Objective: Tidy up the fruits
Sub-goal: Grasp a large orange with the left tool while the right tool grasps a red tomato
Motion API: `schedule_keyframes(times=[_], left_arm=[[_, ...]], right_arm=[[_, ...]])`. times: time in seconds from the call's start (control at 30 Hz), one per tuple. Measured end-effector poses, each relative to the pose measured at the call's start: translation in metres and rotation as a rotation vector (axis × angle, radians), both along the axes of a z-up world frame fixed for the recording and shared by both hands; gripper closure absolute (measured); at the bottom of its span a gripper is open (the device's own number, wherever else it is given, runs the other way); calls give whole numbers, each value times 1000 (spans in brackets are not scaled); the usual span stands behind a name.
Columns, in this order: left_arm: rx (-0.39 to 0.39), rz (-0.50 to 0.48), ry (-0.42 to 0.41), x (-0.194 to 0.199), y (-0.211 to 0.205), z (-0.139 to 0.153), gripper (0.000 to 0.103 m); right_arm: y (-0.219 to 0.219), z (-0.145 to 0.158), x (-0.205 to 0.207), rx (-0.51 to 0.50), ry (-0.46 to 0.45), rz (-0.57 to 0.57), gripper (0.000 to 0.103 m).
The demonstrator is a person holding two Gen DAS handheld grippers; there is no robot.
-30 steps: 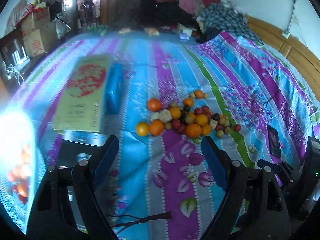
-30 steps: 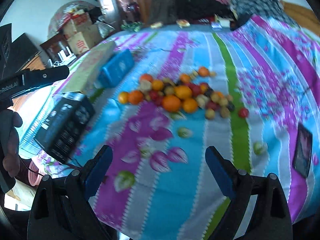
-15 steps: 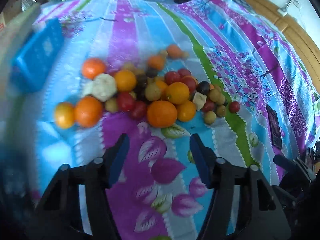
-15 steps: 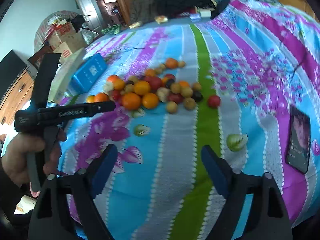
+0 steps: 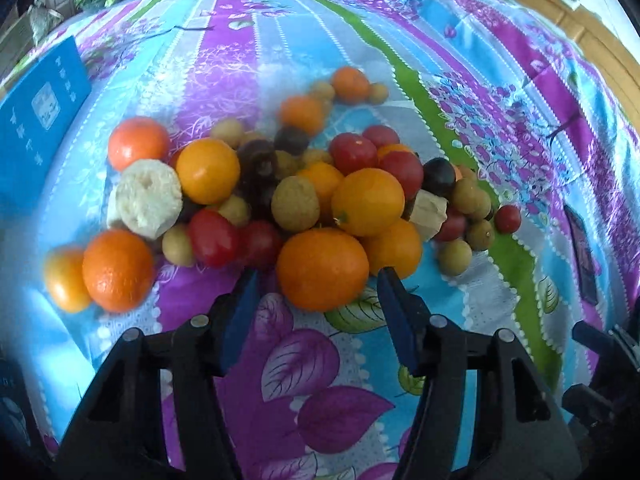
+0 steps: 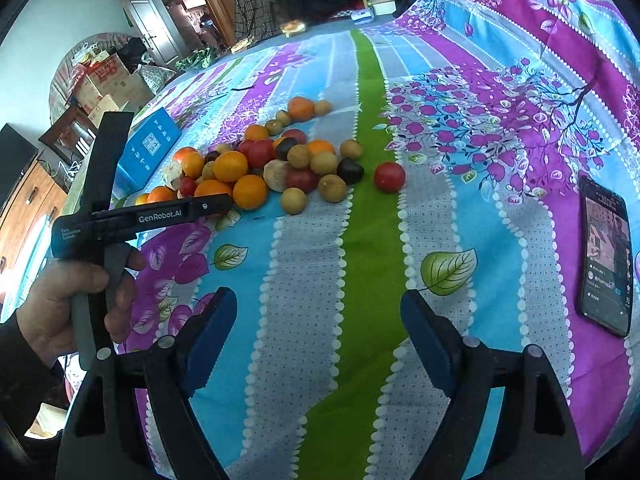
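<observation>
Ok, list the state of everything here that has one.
Left tool: open, big orange just ahead, untouched.
Right tool: open, empty, over bare bedspread.
Fruit pile: loose, unsorted.
Red fruit: apart from the pile.
Phone: screen lit, flat on bedspread.

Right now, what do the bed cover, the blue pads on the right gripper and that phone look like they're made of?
Bed cover: looks like woven cotton-type cloth, matte, printed with stripes and leaves; it creases softly.
Blue pads on the right gripper: probably rubber or soft plastic, dull, with a ridged inner edge.
Phone: glossy glass face, lit, in a dark frame; frame material unclear.
</observation>
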State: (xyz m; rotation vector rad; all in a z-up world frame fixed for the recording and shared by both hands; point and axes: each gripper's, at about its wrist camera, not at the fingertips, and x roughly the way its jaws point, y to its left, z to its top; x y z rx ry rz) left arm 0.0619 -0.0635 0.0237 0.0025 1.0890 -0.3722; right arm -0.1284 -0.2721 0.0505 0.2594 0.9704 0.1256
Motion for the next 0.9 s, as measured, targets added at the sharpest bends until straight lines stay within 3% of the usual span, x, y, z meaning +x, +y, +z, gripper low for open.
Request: schedule_keyframes(times=[0.03,0.07,0.1,0.43,0.53,0.9], left_arm=[[8,-1,-6,-1,-1,-1,43],[14,-1,-11,-2,-2,-1,56],[13,-2,-9,-3,-3,-2,58],[-34,-2,-77,-29,1,23,59],[-54,9,-77,-37,7,30,59],[-75,28,-55,-46,13,32,59]], right_arm=[[0,-1,0,-1,0,1,16],[0,-1,-1,-3,-2,2,16],[0,-1,-2,-4,-5,1,16],[-6,-1,-1,13,-23,-11,22],[-11,-2,4,14,-35,-10,31],[-39,-29,77,-7,-42,-29,37]])
